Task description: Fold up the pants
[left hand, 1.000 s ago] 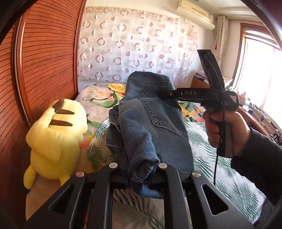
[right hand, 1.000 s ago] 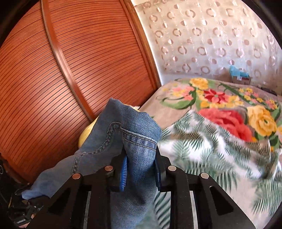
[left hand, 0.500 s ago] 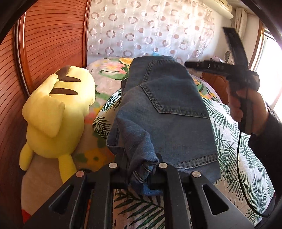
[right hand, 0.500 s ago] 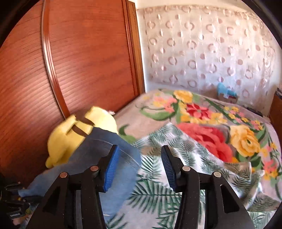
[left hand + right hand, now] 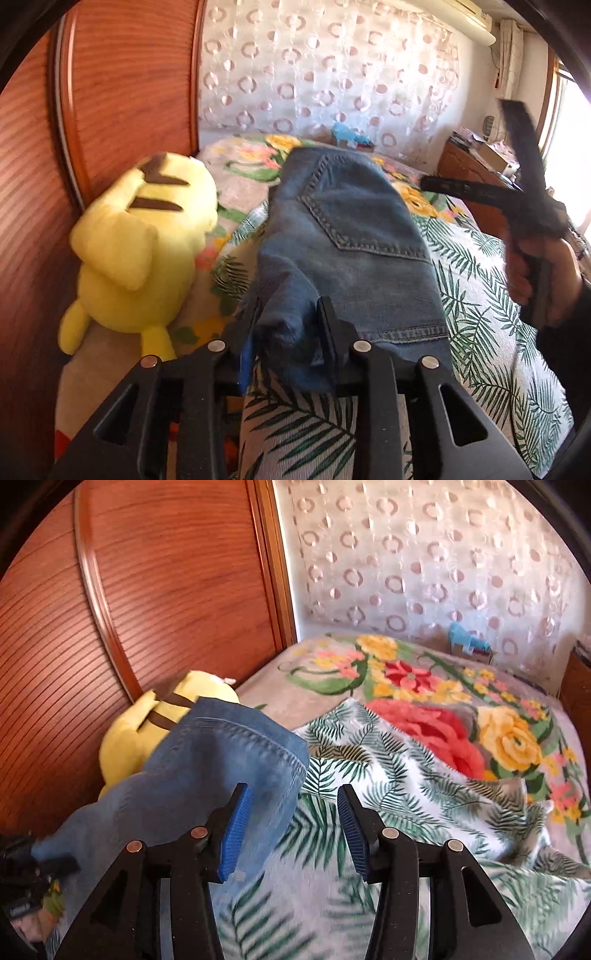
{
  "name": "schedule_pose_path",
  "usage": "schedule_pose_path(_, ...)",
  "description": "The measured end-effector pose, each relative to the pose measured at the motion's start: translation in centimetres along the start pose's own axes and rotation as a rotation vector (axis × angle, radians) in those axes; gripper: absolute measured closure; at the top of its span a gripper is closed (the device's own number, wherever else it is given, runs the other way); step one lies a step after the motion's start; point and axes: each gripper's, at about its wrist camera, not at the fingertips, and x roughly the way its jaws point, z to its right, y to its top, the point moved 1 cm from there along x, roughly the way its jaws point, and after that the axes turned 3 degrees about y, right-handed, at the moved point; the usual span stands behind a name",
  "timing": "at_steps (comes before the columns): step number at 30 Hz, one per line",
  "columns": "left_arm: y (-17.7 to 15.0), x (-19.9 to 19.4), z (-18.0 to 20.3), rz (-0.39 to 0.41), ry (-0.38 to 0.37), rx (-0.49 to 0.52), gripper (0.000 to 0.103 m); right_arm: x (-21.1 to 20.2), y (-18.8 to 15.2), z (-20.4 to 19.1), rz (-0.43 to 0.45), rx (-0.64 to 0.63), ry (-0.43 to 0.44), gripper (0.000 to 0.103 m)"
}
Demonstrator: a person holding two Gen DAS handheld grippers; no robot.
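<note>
Left wrist: yellow plush toy (image 5: 136, 251) beside jeans (image 5: 351, 251)

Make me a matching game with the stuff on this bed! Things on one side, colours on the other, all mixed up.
Things:
1. plush toy
2. jeans
3. leaf-print sheet
4. wardrobe door

Colours:
a. white with green
b. reddish-brown
c. yellow
d. blue

Pairs: 1-c, 2-d, 3-a, 4-b
</note>
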Motion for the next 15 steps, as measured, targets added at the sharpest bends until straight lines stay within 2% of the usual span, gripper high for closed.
schedule_pose_path(6, -0.4, -3.7, 0.9, 0.066, 0.018, 0.02, 0.069, -7.4, -4.3, -0.8, 0.071, -0.005, 0.014, 0.052)
schedule_pose_path(9, -0.7, -5.4, 1.8, 0.099, -0.002, 0.032, 0.051, -11.3, -7.6, -0.8, 0.097, 0.007, 0.011, 0.052)
schedule_pose_path(11, -1.0, -6.5, 2.8, 0.12, -0.009, 0.05, 0.043, -13.6, -9.5, -1.1, 0.111, 0.008, -0.005, 0.052)
schedule_pose_path(13, -1.1, -7.3, 3.5, 0.135, -0.018, 0.064, 0.023, -15.2, -11.2, -1.6, 0.119, 0.009, -0.017, 0.052)
schedule_pose_path(15, -1.2, -8.3, 4.5, 0.155, -0.034, 0.076, 0.022, -16.9, -12.4, -2.0, 0.125, 0.013, -0.029, 0.052)
